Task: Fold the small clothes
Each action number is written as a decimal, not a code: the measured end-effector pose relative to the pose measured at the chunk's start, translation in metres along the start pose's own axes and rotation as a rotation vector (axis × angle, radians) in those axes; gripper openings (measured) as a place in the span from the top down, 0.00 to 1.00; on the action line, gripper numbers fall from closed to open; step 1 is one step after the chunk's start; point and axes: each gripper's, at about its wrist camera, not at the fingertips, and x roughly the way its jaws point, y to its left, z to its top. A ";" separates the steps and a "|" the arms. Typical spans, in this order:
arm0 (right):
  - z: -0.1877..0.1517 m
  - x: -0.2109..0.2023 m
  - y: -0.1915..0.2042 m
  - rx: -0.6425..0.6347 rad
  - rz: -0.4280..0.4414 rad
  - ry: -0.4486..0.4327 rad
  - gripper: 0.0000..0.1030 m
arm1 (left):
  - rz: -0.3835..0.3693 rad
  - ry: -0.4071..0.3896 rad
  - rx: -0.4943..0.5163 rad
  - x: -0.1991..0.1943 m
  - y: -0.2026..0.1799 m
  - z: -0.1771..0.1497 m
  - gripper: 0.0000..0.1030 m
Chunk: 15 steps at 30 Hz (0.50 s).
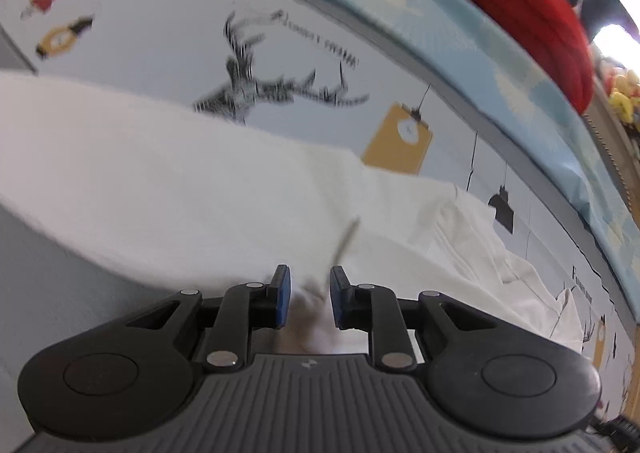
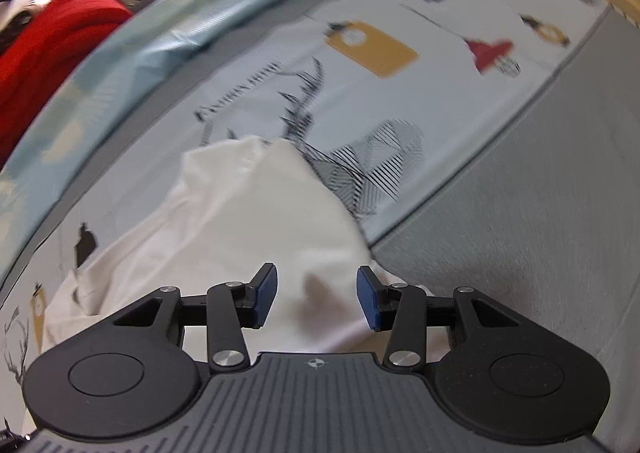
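white garment lies spread on a printed sheet, right under both my grippers. looks like thin cotton jersey: light, limp, no stiffness, will drape and drag rather than slide as one piece. far end is bunched, with a ribbed or seamed band and loose folds; i can't tell which part of the garment that is. best hold, i'd say, is a hemmed edge or corner, one per side, lifted together so the panel stays flat.

left gripper: fingers a narrow gap apart, cloth between the blue pads; too blurred to say if they pinch it. right gripper: fingers spread wide, nothing gripped, white cloth below them near its edge.

the sheet is smooth, pale, printed with deer antlers, mustard tags and black shapes. a plain grey woven strip borders it on my right. beyond: a light blue cover, then a red knitted bundle, well apart from the garment.
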 end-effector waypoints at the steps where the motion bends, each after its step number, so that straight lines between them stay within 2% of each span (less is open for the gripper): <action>1: 0.000 -0.004 0.004 -0.017 0.006 -0.008 0.56 | -0.002 -0.017 0.023 -0.004 0.007 0.003 0.78; 4: 0.000 -0.013 0.012 -0.053 0.020 -0.030 0.56 | 0.024 -0.075 0.068 -0.017 0.034 0.014 0.78; 7: -0.001 -0.021 0.017 -0.076 0.019 -0.053 0.56 | 0.091 -0.120 0.031 -0.025 0.077 0.028 0.76; 8: -0.002 -0.024 0.018 -0.081 0.021 -0.058 0.56 | 0.118 -0.128 -0.005 -0.027 0.094 0.033 0.75; 10: -0.003 -0.028 0.020 -0.087 0.023 -0.062 0.56 | 0.188 -0.135 -0.107 -0.029 0.134 0.042 0.57; 12: -0.005 -0.029 0.023 -0.092 0.022 -0.063 0.56 | 0.272 -0.130 -0.234 -0.031 0.173 0.047 0.46; 15: -0.008 -0.031 0.028 -0.103 0.030 -0.061 0.56 | 0.351 -0.115 -0.414 -0.035 0.222 0.049 0.46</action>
